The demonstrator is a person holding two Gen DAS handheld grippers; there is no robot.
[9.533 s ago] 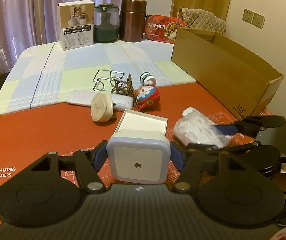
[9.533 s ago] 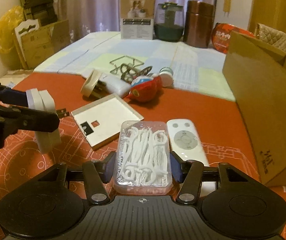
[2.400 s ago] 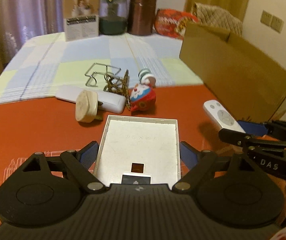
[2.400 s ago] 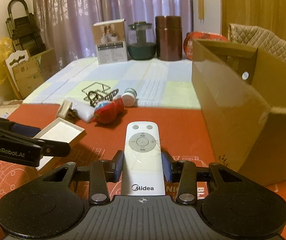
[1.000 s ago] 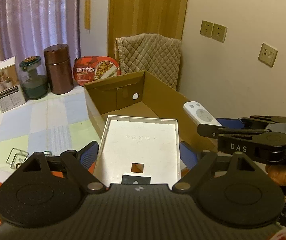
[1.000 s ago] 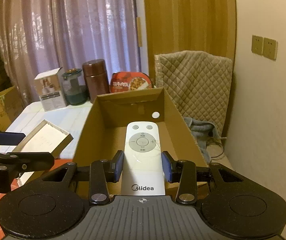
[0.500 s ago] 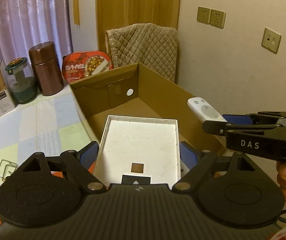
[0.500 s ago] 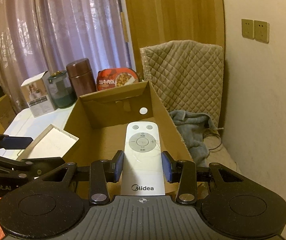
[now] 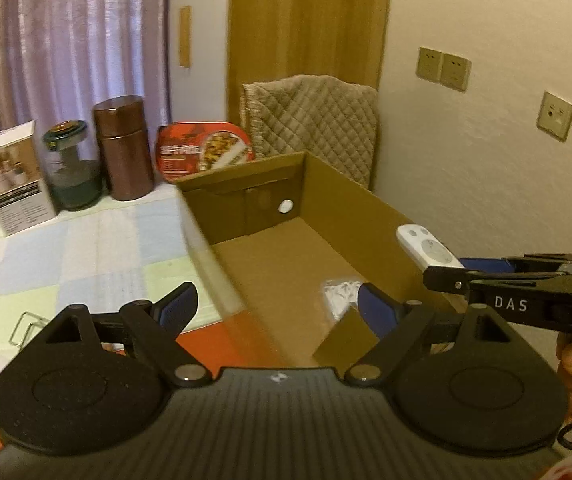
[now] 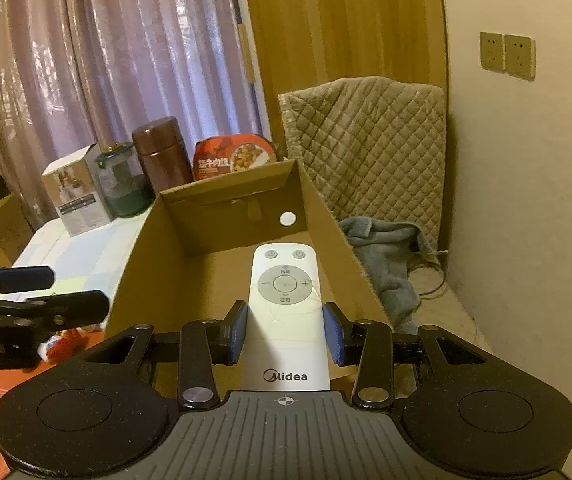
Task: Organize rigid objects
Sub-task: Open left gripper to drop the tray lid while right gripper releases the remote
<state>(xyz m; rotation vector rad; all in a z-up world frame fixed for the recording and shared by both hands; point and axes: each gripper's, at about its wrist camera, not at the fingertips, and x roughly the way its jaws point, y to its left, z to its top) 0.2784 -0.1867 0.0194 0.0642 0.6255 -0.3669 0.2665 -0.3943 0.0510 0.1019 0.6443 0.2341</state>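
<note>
The white remote (image 10: 285, 312) (Midea-branded) sits clamped in the right gripper (image 10: 285, 334), held above the open cardboard box (image 10: 326, 216). The left gripper (image 9: 276, 308) hangs spread wide and bare over the box's near end.

Brown cardboard box (image 10: 222, 240); behind it a beige quilted blanket (image 10: 370, 136), left of it a pastel checked cloth (image 9: 86, 256), white remote (image 10: 286, 312) with grey buttons.

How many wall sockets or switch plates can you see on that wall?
3: two wall plates side by side above the quilted chair, and a third wall plate lower to their right. Others may lie out of view.
</note>
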